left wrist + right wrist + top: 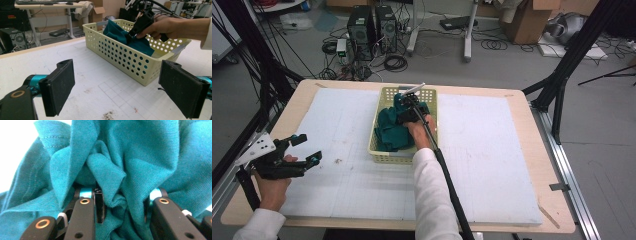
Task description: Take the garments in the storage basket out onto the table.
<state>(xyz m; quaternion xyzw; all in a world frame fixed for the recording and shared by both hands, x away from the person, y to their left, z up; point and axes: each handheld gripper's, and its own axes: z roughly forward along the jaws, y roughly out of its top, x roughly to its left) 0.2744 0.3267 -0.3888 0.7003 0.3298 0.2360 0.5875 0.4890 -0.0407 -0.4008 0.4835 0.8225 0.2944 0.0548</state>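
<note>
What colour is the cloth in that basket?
The cloth is plain teal, a blue-green with no pattern. The right gripper view shows it best.

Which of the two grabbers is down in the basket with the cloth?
The right gripper: its jaws bunch the teal cloth inside the yellow basket. The left gripper waits open over the table.

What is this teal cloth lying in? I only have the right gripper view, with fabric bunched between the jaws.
Observer: The teal cloth lies in a pale yellow perforated basket in the middle of the table.
Reviewer: Is the other gripper helping?
Observer: No. The left gripper is open and empty near the table's left edge, apart from the basket.
Reviewer: Is the cloth lifted out?
Observer: Not yet. Its bulk sits inside the basket walls, with the right gripper reaching down into it.
</note>
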